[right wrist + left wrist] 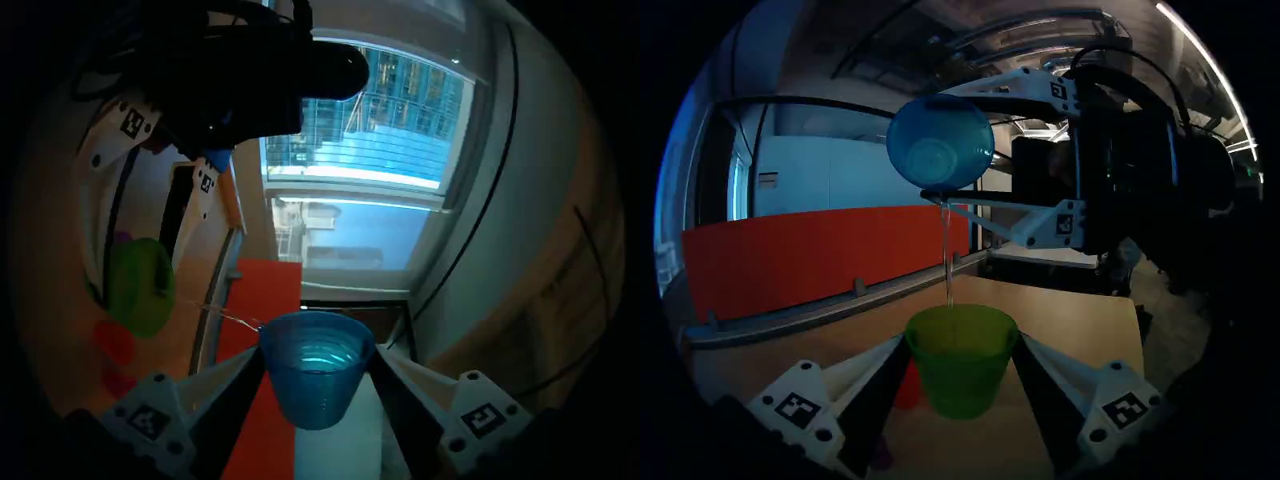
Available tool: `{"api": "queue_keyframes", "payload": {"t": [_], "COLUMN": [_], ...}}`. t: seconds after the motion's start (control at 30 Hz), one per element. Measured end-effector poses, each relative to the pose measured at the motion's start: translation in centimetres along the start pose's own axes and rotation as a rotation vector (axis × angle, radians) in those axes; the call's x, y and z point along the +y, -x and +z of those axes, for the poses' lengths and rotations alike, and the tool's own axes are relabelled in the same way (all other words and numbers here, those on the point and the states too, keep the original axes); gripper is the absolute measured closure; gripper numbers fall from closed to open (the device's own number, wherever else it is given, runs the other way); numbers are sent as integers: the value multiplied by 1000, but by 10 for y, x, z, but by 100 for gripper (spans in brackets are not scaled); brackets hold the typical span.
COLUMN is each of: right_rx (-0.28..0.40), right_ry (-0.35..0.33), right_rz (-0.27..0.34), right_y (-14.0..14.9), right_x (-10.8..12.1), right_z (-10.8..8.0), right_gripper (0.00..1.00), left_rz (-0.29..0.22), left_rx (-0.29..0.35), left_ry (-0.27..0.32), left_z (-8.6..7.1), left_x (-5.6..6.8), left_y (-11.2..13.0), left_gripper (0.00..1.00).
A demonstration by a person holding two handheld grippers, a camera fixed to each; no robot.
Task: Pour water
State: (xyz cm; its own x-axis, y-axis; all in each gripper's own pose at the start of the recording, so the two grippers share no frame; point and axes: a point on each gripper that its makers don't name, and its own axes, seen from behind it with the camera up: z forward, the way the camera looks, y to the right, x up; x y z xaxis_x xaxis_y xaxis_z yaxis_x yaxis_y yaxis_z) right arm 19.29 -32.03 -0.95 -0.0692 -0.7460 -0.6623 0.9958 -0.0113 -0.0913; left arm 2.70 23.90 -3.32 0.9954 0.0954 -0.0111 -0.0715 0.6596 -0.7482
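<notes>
The right hand-held gripper (pixel 316 362) clamps a tipped blue cup (pixel 316 392), trickling water (pixel 946 256) into the green cup (pixel 962 384) clamped in the left hand-held gripper (pixel 960 346), perhaps resting on the tabletop (pixel 1076 316).

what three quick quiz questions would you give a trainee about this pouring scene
1. True or false: the blue cup is held upright.
2. The water stream lands in: A) a bowl B) the green cup C) a plate.
3. Which gripper holds the green cup?
Key: 1 false, it is tipped over on its side; 2 B; 3 the left gripper.
</notes>
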Motion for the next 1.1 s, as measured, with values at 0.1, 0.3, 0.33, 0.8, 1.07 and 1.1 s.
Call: {"api": "queue_keyframes", "payload": {"t": [0.1, 0.3, 0.33, 0.8, 1.07, 1.1], "right_rx": [0, -1, -1, 1, 17, 17], "right_ry": [1, 4, 5, 7, 1, 0], "right_rz": [-14, -49, -56, -14, 265, 297], "right_y": [-1, -2, -2, -5, -2, -2], "right_x": [0, -1, -1, -5, -6, -7], "right_z": [0, 1, 1, -1, -6, -6], "right_gripper": [10, 10, 10, 10, 10, 10], "left_rz": [0, -1, -1, -1, 6, 8], "left_rx": [1, 3, 2, 5, 9, 9], "left_ry": [1, 2, 2, 1, 1, 0], "left_z": [0, 0, 1, 2, 0, 0], "left_x": [0, 0, 0, -1, 1, 1], "left_y": [-1, -1, -1, -1, -2, -3], "left_gripper": [14, 14, 14, 14, 14, 14]}}
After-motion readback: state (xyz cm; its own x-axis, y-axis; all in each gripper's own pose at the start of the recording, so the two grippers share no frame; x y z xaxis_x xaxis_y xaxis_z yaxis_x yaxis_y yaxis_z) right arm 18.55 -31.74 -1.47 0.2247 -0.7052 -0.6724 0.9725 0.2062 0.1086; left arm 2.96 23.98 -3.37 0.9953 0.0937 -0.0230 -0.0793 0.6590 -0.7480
